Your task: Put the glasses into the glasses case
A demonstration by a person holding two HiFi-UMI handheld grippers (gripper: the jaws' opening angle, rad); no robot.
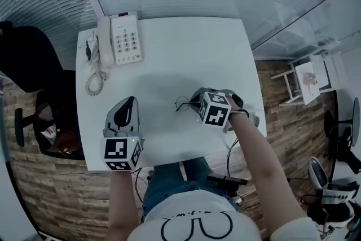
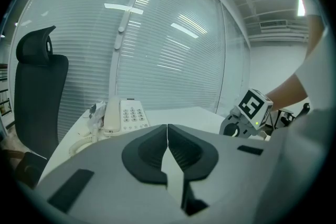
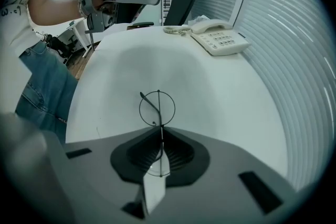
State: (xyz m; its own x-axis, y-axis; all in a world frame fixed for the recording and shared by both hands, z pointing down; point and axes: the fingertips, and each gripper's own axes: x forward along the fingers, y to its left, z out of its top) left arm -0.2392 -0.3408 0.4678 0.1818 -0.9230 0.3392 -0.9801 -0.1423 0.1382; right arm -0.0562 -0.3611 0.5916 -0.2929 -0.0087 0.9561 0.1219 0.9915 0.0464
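From above, my right gripper (image 1: 196, 101) hides most of the glasses (image 1: 181, 104), with only one thin lens ring showing beside it, the chair (image 1: 28, 65) is cut off by the left edge, and the print on the telephone (image 1: 125, 38) keys is too small to read.

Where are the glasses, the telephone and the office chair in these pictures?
glasses (image 3: 157, 108): right gripper view, on the round lens.
telephone (image 1: 126, 38): head view, on its keypad.
office chair (image 2: 41, 97): left gripper view, on the backrest.
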